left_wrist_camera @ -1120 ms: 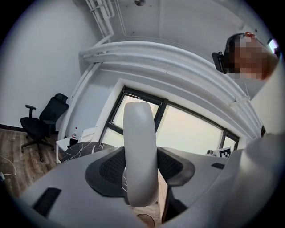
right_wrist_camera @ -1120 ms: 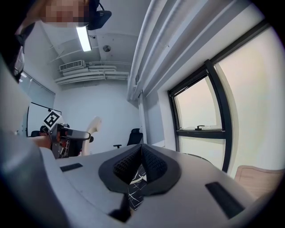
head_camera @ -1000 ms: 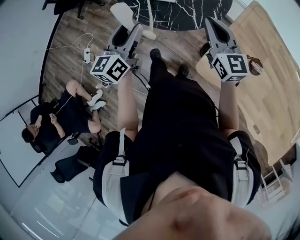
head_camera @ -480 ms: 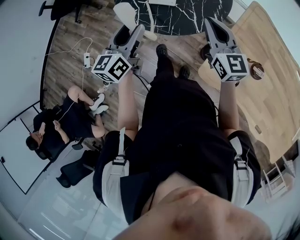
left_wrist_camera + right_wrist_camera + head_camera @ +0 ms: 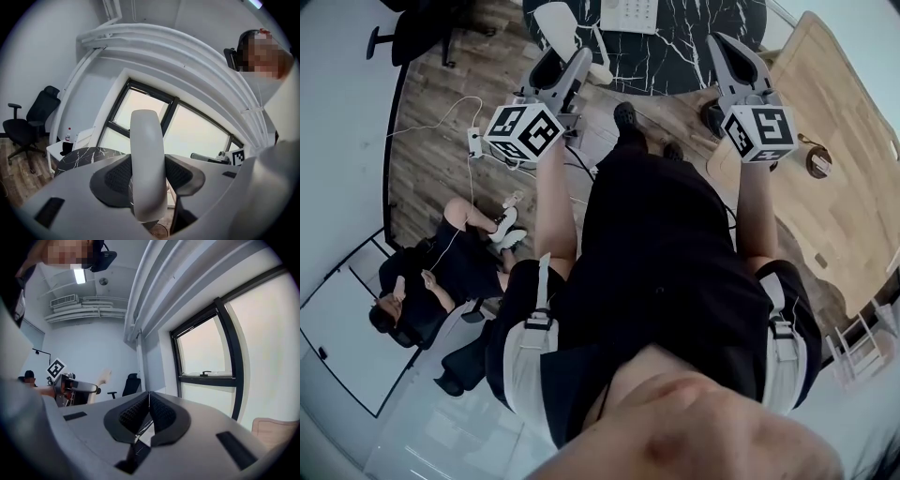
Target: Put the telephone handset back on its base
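Note:
In the head view my left gripper point(image 5: 565, 64) is shut on the white telephone handset point(image 5: 551, 28), held out ahead of the person's body. In the left gripper view the handset point(image 5: 147, 159) stands upright between the dark pads, which press on both its sides. The white telephone base point(image 5: 630, 13) with its keypad lies on the black marble table point(image 5: 684, 47) at the top edge, ahead and right of the handset. My right gripper point(image 5: 724, 47) is held up at the right, and in the right gripper view its jaws point(image 5: 149, 409) are shut with nothing in them.
A light wooden table point(image 5: 844, 122) with a small round object point(image 5: 817, 161) stands at the right. A person point(image 5: 441, 272) sits low at the left on the wood floor area. A power strip point(image 5: 474, 141) with cables lies on the floor, and a black office chair point(image 5: 412, 28) stands at top left.
The floor and the seated person have slid down and left in the head view, and the black table has come nearer, bringing the telephone base into view. Both grippers hold as before.

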Demonstrator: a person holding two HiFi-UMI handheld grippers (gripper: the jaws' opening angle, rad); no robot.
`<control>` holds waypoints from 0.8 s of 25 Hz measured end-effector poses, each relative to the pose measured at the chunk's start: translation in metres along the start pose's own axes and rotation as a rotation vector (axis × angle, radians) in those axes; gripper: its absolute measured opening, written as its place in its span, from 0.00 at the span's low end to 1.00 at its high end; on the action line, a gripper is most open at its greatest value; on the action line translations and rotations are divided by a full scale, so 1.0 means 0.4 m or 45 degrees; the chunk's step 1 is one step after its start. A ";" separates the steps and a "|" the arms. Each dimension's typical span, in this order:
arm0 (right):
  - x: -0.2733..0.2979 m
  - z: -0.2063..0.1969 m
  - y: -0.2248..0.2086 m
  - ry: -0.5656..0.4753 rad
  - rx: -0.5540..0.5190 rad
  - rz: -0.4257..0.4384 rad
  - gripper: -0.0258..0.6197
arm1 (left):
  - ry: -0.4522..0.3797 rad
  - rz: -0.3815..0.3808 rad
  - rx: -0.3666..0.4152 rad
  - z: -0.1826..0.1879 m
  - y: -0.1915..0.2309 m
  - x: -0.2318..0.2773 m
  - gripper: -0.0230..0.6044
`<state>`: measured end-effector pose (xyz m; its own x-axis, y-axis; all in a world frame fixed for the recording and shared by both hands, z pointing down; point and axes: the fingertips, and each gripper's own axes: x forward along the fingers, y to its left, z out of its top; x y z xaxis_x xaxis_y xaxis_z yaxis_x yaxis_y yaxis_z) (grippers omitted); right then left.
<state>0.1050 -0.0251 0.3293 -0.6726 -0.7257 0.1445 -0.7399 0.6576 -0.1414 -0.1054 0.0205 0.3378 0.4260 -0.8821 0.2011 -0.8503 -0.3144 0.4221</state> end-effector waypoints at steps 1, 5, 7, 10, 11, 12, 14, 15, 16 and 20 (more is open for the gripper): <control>0.018 0.004 -0.002 -0.001 0.001 -0.009 0.09 | 0.012 -0.009 -0.007 0.003 0.018 0.014 0.39; 0.087 0.018 -0.004 -0.001 0.010 -0.049 0.09 | 0.060 -0.049 -0.033 0.015 0.091 0.066 0.39; 0.117 0.018 -0.002 0.009 0.009 -0.075 0.09 | 0.083 -0.073 -0.043 0.020 0.121 0.089 0.39; 0.160 0.013 0.002 0.025 0.012 -0.109 0.09 | 0.122 -0.096 -0.056 0.023 0.166 0.120 0.39; 0.174 0.012 0.005 0.028 0.016 -0.121 0.09 | 0.138 -0.100 -0.060 0.023 0.182 0.131 0.39; 0.186 0.011 0.007 0.031 0.021 -0.134 0.09 | 0.156 -0.104 -0.065 0.022 0.196 0.142 0.39; 0.204 0.007 0.014 0.036 0.031 -0.162 0.09 | 0.192 -0.119 -0.073 0.015 0.222 0.160 0.39; 0.209 0.004 0.018 0.042 0.035 -0.177 0.09 | 0.209 -0.130 -0.074 0.010 0.232 0.167 0.39; 0.214 -0.001 0.023 0.048 0.039 -0.190 0.09 | 0.224 -0.143 -0.075 0.005 0.240 0.173 0.39; 0.241 -0.022 0.029 0.066 0.047 -0.212 0.09 | 0.266 -0.162 -0.059 -0.010 0.271 0.202 0.39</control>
<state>0.0316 -0.0857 0.3500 -0.5409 -0.8120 0.2195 -0.8411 0.5205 -0.1471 -0.1620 -0.0833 0.4032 0.5874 -0.7434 0.3200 -0.7728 -0.3977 0.4946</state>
